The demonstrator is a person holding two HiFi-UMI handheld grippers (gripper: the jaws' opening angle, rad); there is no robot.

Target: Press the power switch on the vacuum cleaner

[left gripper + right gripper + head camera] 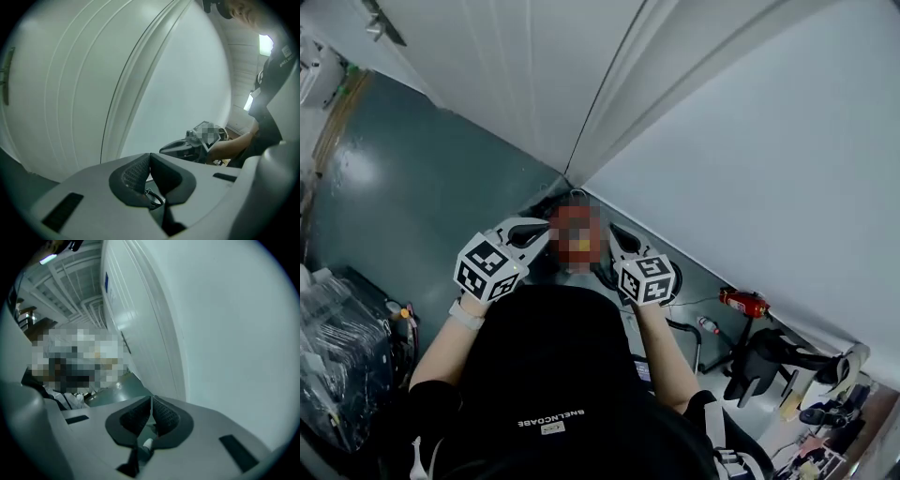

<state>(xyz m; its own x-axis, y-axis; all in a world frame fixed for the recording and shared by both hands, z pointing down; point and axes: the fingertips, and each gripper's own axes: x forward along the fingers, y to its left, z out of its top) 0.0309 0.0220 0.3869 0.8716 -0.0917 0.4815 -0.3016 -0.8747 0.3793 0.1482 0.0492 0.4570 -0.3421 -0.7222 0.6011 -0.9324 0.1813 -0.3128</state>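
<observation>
My left gripper point(528, 229) and right gripper point(621, 238) are held up side by side in front of the person's black-shirted chest, close to a white wall corner point(574, 169). Both are shut, pads touching, with nothing between them. The left gripper view shows its shut gripper point(150, 155) facing bare white wall, with the right gripper point(186, 146) beyond it. The right gripper view shows its shut gripper point(152, 400) facing white panels. A dark rounded body point(667, 277) sits on the floor under the grippers, mostly hidden. I cannot tell whether it is the vacuum cleaner, and no switch shows.
White walls meet at a corner ahead, above a grey-green floor point(403, 178). A red cylinder point(744, 302), a small bottle point(708, 325) and a black stand point(761, 358) lie at the right. Plastic-wrapped goods point(342, 342) fill the lower left.
</observation>
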